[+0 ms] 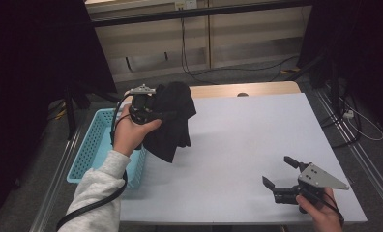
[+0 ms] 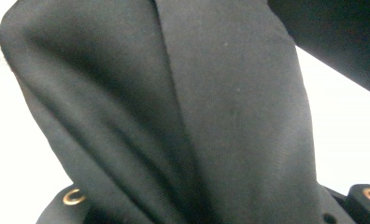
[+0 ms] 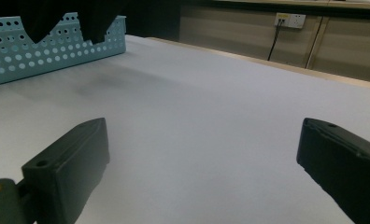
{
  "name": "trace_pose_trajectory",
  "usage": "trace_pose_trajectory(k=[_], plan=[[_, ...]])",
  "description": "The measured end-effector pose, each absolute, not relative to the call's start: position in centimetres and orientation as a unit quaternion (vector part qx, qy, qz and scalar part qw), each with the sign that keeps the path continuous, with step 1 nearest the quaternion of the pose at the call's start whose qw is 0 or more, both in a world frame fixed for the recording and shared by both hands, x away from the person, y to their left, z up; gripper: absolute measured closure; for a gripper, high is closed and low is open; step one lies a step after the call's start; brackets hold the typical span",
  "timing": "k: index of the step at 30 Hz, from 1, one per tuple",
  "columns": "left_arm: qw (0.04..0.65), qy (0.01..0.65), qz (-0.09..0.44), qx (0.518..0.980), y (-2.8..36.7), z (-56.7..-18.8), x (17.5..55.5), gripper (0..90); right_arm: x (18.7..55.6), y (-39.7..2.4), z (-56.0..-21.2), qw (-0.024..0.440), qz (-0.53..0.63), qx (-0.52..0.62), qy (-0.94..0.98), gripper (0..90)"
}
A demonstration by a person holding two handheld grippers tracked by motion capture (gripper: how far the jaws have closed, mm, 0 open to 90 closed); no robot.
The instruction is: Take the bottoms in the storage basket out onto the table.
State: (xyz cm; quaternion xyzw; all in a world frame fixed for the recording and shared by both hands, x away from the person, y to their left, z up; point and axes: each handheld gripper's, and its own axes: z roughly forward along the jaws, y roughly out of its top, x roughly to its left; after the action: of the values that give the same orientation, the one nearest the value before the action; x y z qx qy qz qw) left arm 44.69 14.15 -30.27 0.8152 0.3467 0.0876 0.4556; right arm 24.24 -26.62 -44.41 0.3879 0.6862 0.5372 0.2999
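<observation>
right gripper (image 1: 280,174) at near table (image 1: 238,145) edge, jaws wide, empty. left gripper (image 1: 166,115) clamped on black cloth (image 1: 172,121), matte, folded and creased, hanging clear of the table beside blue basket (image 1: 90,145) at far left.

Black cloth (image 1: 172,121), bunched, hanging beside basket (image 1: 90,145)

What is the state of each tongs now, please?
Left tongs: closed on the black cloth, held above the table.
Right tongs: open, holding nothing.
</observation>
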Motion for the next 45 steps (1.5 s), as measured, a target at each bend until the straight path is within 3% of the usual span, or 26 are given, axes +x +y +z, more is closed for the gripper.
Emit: trace_pose_trajectory(k=[12,29,32,33,35,39,45], plan=[[0.455,0.336,0.063,0.822,11.6,-33.6,44.0,73.3,24.3,-26.7,-44.4,0.302,0.537,0.387,0.686,1.6],[0.457,0.269,-0.004,0.848,6.8,-38.2,41.7,72.8,24.3,-26.3,-44.4,0.299,0.536,0.383,0.690,1.7],[0.454,0.248,0.011,0.856,6.3,-38.9,41.8,61.2,24.3,-26.3,-44.4,0.300,0.534,0.380,0.693,1.7],[0.462,0.244,0.042,0.851,6.3,-39.5,42.2,50.8,24.3,-26.3,-44.4,0.299,0.534,0.380,0.693,1.7],[0.465,0.263,0.051,0.844,6.7,-39.8,42.5,33.3,24.3,-26.4,-44.4,0.301,0.535,0.382,0.691,1.7],[0.461,0.276,0.070,0.840,7.7,-40.0,42.5,23.0,24.3,-26.5,-44.5,0.301,0.533,0.382,0.692,1.7],[0.464,0.275,0.080,0.838,8.8,-39.6,41.8,19.6,24.6,-26.6,-44.6,0.302,0.530,0.384,0.693,1.7]])
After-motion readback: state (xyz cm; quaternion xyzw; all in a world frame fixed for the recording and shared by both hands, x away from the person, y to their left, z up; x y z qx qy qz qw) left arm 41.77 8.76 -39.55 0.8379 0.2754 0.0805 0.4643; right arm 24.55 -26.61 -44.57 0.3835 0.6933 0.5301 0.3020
